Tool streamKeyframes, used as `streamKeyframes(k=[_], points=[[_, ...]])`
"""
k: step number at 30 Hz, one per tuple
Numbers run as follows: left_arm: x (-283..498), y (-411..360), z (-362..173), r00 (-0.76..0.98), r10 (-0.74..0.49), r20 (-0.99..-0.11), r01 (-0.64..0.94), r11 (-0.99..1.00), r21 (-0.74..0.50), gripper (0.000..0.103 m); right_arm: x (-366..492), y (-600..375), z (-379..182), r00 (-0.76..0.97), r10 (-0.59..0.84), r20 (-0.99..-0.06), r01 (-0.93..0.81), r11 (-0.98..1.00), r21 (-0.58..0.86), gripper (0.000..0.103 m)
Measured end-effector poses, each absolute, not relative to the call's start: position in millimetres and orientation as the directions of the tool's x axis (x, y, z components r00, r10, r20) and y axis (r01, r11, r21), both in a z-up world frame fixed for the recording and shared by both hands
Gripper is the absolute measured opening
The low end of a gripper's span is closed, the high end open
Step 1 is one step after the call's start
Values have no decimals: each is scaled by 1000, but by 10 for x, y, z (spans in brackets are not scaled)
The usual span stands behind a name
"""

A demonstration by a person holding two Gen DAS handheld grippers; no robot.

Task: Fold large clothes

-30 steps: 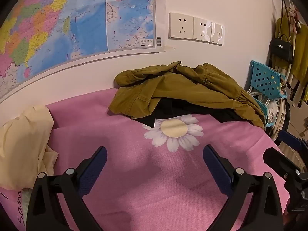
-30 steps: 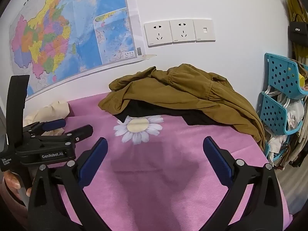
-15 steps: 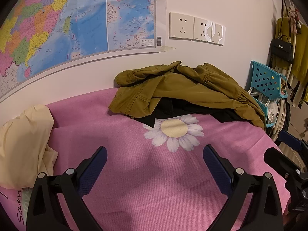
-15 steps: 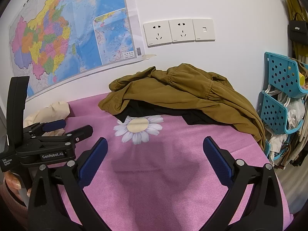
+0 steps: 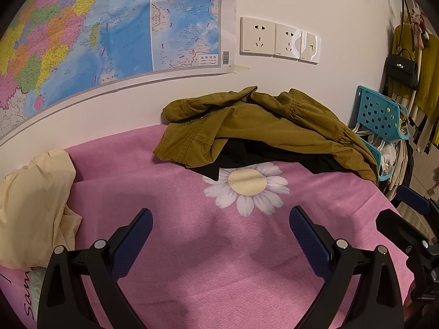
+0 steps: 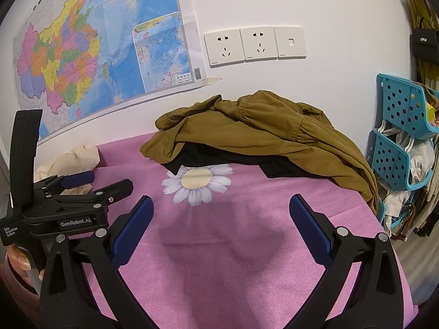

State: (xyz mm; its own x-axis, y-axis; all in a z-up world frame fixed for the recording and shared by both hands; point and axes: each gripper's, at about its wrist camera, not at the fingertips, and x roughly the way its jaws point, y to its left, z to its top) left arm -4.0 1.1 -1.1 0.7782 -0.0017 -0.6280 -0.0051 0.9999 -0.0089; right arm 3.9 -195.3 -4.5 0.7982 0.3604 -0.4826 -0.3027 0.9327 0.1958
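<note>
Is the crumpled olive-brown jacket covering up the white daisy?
No, the crumpled olive-brown jacket lies behind the white daisy, which shows whole on the pink cloth.

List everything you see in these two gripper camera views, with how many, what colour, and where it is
jacket: 1, olive brown, crumpled at the far side of the cover by the wall
black garment: 1, black, under the jacket, mostly hidden
cream garment: 1, pale yellow, bunched at the cover's left edge
cover: 1, pink with a white daisy print, spread under everything
map: 1, blue and multicoloured, taped to the wall on the left
wall plates: 3, white, in a row on the wall right of the map
basket rack: 1, turquoise, right of the cover
handbag: 1, black, hanging far right
left gripper: 1, black with blue pads, open, above the cover
right gripper: 1, black with blue pads, open, above the cover
</note>
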Motion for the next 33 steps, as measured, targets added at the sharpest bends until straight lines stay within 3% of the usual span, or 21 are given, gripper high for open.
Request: streamKeyframes(k=[33], points=[[-17, -29, -2, 775, 0, -632, -4, 1000, -5, 96, 28, -1952, -41, 797, 366, -481, -307, 931, 199, 98]])
